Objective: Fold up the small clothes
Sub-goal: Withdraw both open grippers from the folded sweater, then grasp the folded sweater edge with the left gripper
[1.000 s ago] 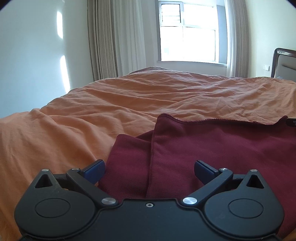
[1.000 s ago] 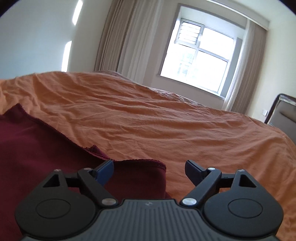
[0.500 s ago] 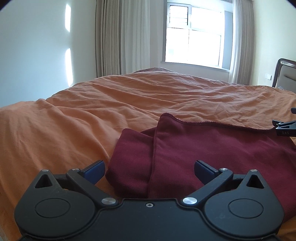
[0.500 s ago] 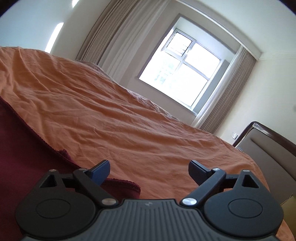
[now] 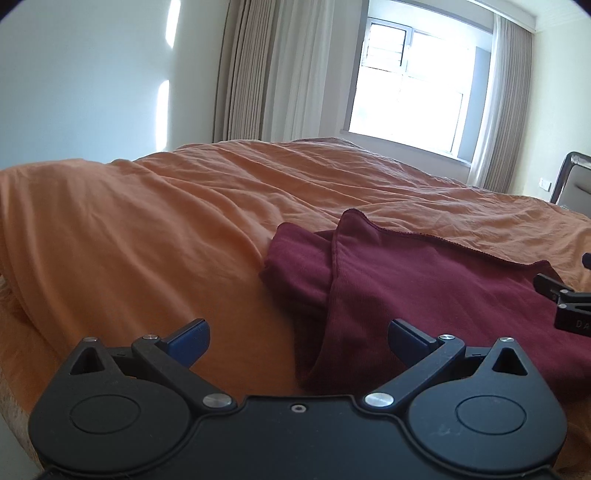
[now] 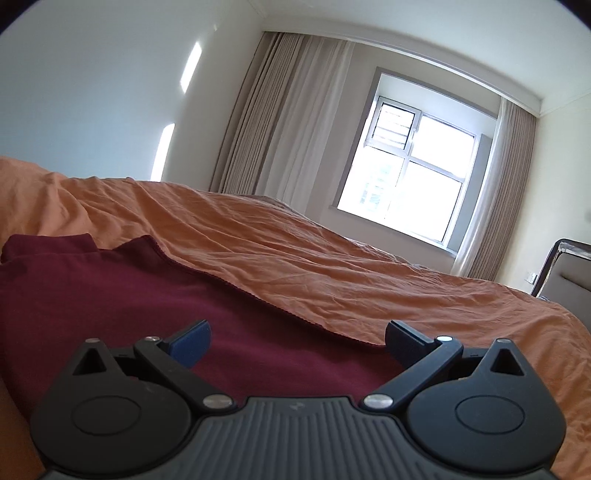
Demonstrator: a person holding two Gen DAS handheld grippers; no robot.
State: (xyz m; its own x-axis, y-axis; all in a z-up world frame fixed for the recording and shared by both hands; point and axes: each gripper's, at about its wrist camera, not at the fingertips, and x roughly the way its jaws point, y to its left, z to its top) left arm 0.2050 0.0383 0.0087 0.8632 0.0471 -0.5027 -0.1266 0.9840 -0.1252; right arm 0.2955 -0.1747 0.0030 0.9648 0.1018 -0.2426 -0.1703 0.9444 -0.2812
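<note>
Ribbed maroon garment [image 5: 424, 291] – folded, hemmed – on rumpled orange bedspread [image 5: 147, 236].

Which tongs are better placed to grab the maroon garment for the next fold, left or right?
Right, probably. The right tongs hang open directly over the maroon garment, its hemmed edge just ahead. The left tongs sit mostly over the orange bedspread, only reaching the bunched side.

- Light: daylight from the window [image 6: 410, 177], overexposed to white in both views.
- Glare: bright streaks on the left wall [image 5: 168, 26].
- Shadows: soft, in the bedspread [image 5: 155, 229] folds.
- Focus: sharp, no blur.
- Distortion: fisheye bending, dark vignetted corners.
</note>
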